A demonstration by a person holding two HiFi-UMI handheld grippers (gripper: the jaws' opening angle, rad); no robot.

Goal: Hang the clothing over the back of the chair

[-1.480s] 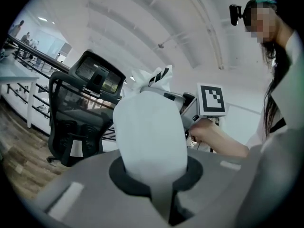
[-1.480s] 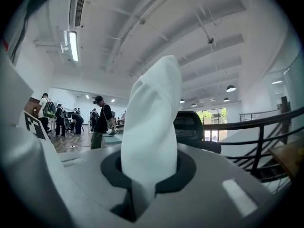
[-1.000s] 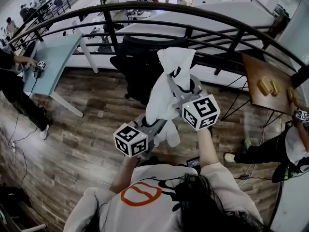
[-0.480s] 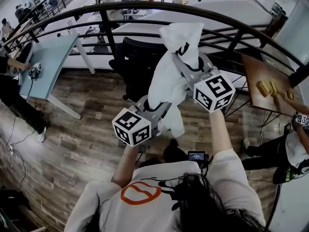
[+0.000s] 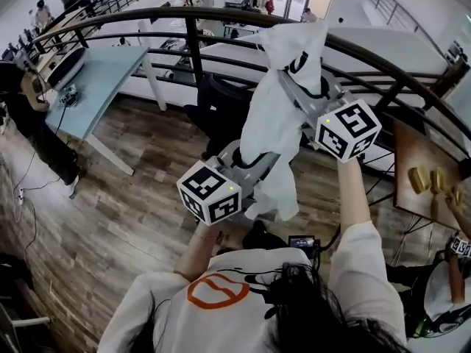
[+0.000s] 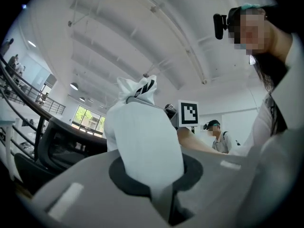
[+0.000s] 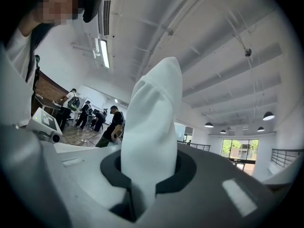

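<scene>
Head view: white clothing (image 5: 274, 127) is held in the air at frame centre, running between the two hand-held grippers.

Right hand-held gripper (image 5: 300, 79), upper right of centre: jaws closed on the top end of the fabric. Its own view shows the cloth pinched between the jaws and standing up from them.

Left hand-held gripper (image 5: 254, 162), lower centre: jaws closed on a lower fold, and the cloth bulges out above them in its own view.

Black chair (image 5: 218, 107) stands on the wooden floor (image 5: 132, 197), just left of the clothing in the frame and below the dark railing (image 5: 221, 17). The clothing is not yet over the chair back.

Light blue desk (image 5: 96, 79) at upper left.
</scene>
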